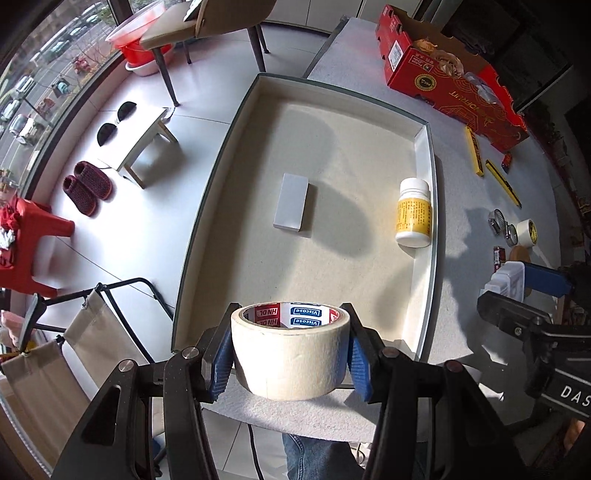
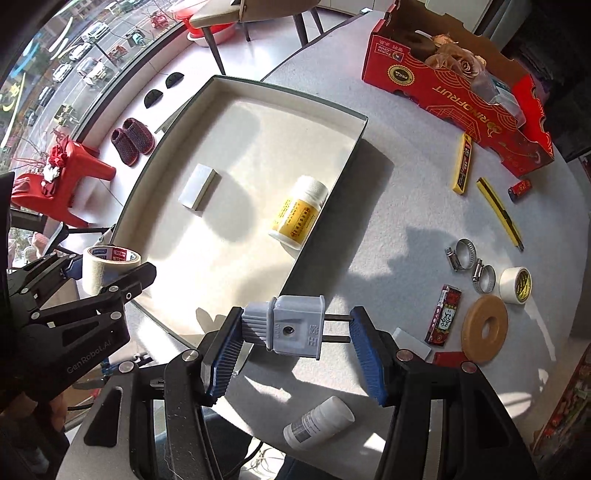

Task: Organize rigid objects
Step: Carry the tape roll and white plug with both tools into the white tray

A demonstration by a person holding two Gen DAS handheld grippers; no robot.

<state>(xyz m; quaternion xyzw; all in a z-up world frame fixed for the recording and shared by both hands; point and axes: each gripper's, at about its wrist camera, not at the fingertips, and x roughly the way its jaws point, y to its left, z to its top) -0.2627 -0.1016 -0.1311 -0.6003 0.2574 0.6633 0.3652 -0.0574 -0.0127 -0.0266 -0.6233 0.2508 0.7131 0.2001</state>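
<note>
— How far along?
— Bottle (image 1: 413, 212) and small box (image 1: 291, 202) lie in the tray (image 1: 221, 155). My left jaws grasp the tape roll (image 1: 290, 354) over the tray's near edge; right jaws clench the plug adapter (image 2: 291, 326) beside the tray.
— Left?
— Clamps (image 2: 469, 264), knives beyond it.

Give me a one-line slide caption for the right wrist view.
Right gripper holds a grey plug near the tray; left gripper carries a tape roll.

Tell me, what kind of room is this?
Probably a living or dining room in a flat, high above a street. Slippers and a small stool sit on the tiled floor, a chair stands nearby, and a big window shows cars below.
</note>
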